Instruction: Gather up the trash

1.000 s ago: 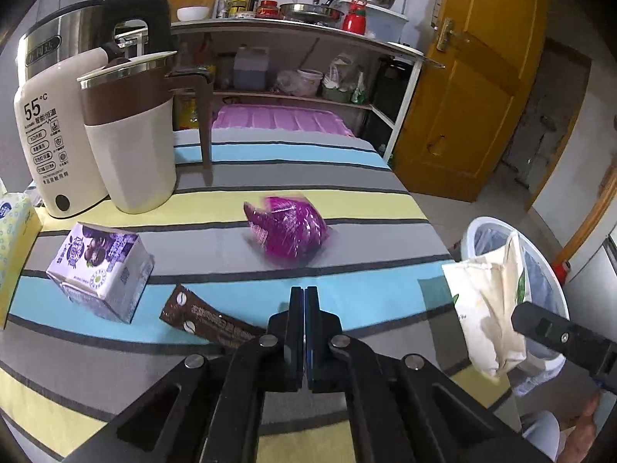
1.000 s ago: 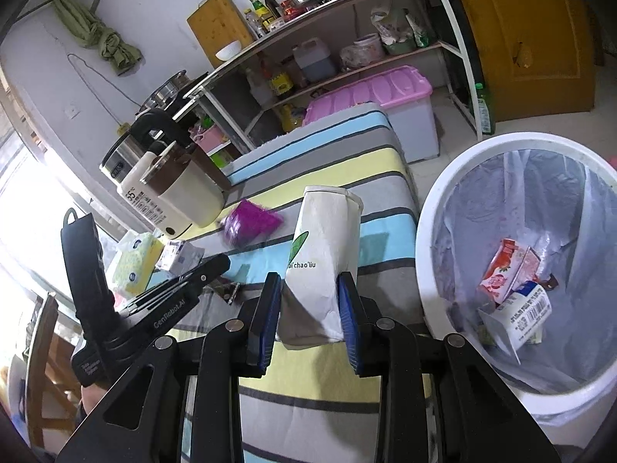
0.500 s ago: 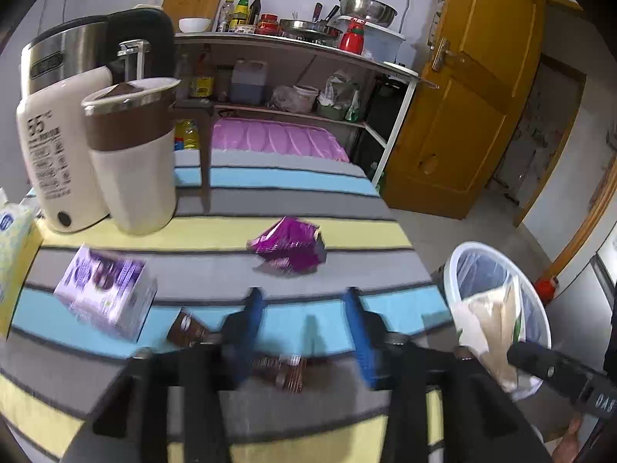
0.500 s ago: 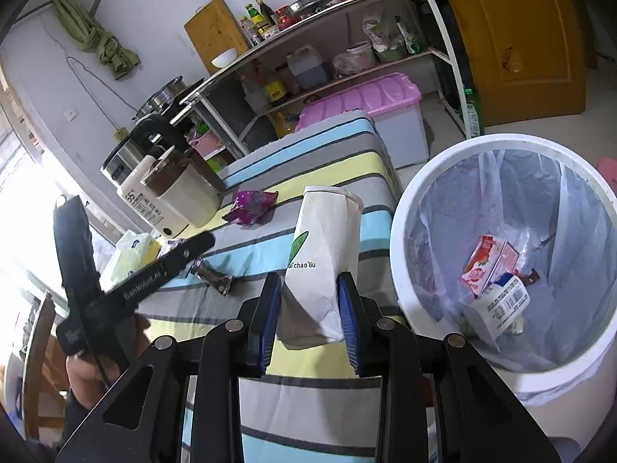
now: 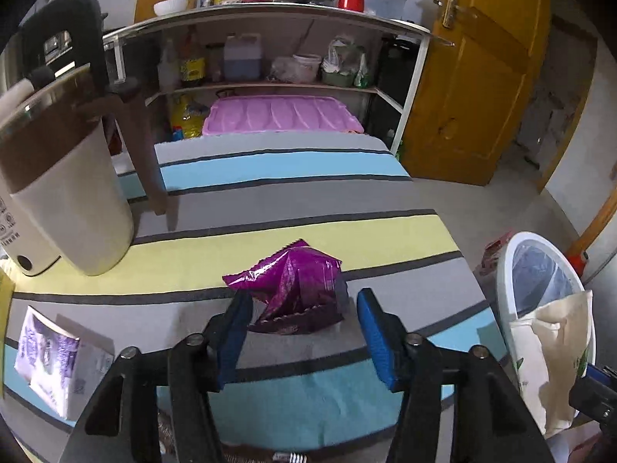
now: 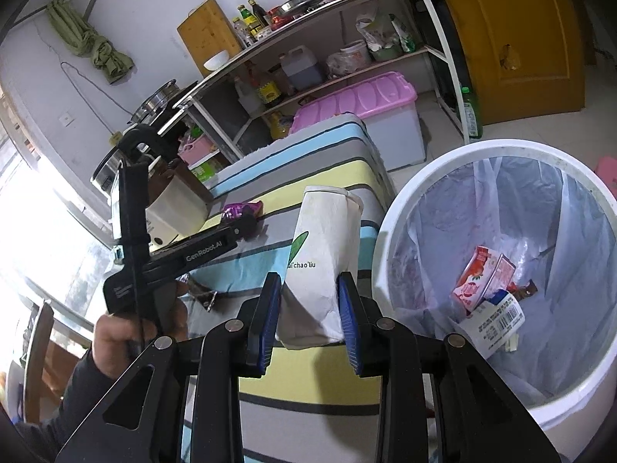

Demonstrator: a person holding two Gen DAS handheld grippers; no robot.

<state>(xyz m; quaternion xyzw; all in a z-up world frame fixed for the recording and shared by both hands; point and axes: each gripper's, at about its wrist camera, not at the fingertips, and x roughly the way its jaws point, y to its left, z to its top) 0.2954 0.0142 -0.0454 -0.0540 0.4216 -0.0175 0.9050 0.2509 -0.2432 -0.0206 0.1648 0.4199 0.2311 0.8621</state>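
The left tongs [image 5: 300, 332] are spread wide with the purple wrapper [image 5: 295, 293] lying right between their tips at the frame's middle, while the right tongs [image 6: 308, 308] pinch a white paper bag [image 6: 324, 270] beside the bin [image 6: 389, 231].

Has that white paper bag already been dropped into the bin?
No, the right gripper holds the white paper bag between its blue pads, beside the bin, not in it.

1. The left tongs [image 5: 300, 337], closed a second ago, now gape wide.
2. They have moved forward to the purple wrapper [image 5: 295, 289], which sits between their pads.
3. The right tongs [image 6: 306, 318] have drawn closer to the trash bin [image 6: 389, 231].
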